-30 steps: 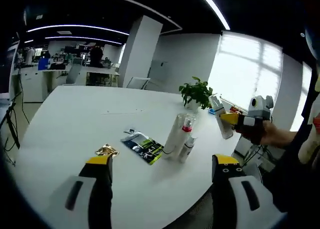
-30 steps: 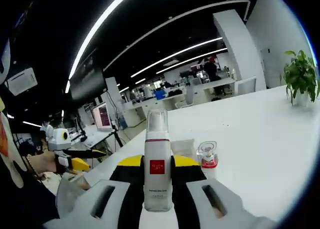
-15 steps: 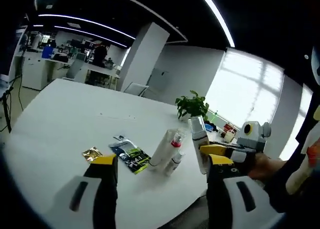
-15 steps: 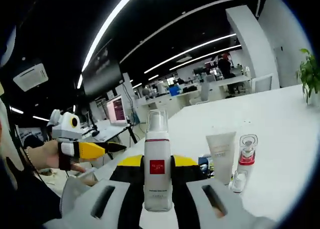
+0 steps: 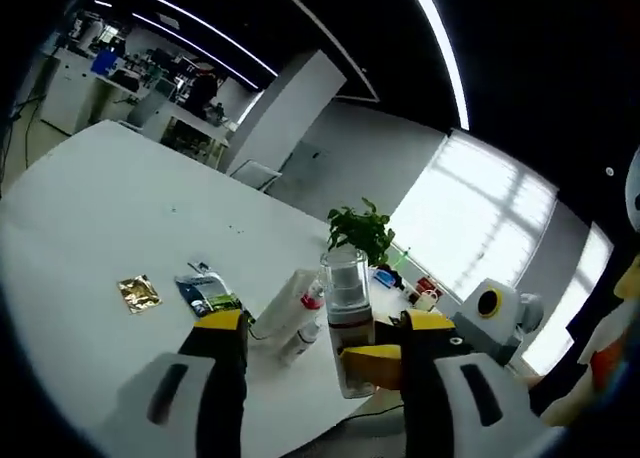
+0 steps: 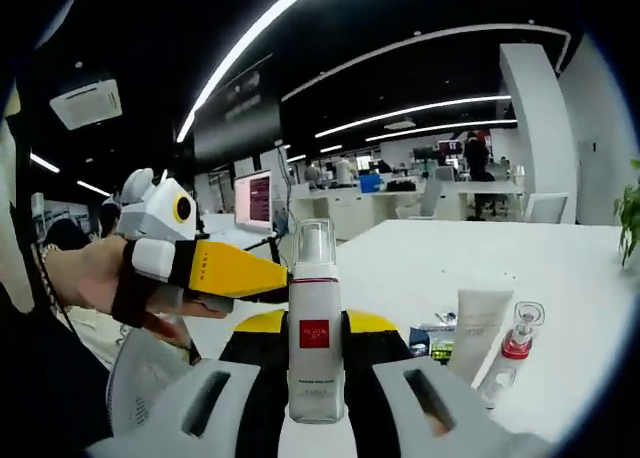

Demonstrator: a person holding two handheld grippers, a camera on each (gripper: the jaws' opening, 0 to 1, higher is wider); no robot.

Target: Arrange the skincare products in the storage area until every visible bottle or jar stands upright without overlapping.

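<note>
Change since earlier frame: the two grippers have closed on each other. The pump bottle, formerly well to the right in the left gripper view, now sits between that view's own jaws.

Left gripper view.
- Left gripper (image 5: 322, 333): jaws spread wide, gripping nothing; the bottle stands in the gap, contact not evident.
- Pump bottle (image 5: 349, 323): upright, clear cap on top, held in the air above the table's near edge.
- Right gripper (image 5: 372, 363): yellow jaw tip crosses the bottle's lower body.
- Table (image 5: 90, 218): white, round.
- Tube (image 5: 288, 303): white, beside a red-collared spray bottle (image 5: 310, 311); both appear to lean together, so neither stands properly.
- Packet (image 5: 208, 290): dark, flat. Gold sachet (image 5: 138, 292): flat, apart from the packet.
- Plant (image 5: 358, 233): at the far edge.

Right gripper view.
- Right gripper (image 6: 316, 363): clamped on the pump bottle (image 6: 315, 328), red label facing the camera, upright.
- Left gripper (image 6: 235, 271): enters from the left, yellow jaw reaching to the bottle's shoulder.
- Tube (image 6: 474, 325) and spray bottle (image 6: 512, 353): side by side on the table (image 6: 420, 268), well beyond the held bottle.

Step in hand: judged a handover or two-handed steadying of the pump bottle, not yet set down.
Next move: calls for standing it on bare table, clear of the tube and spray bottle, then righting those.

Containers: pump bottle opaque white, contents not visible; spray bottle appears clear, level not readable.
</note>
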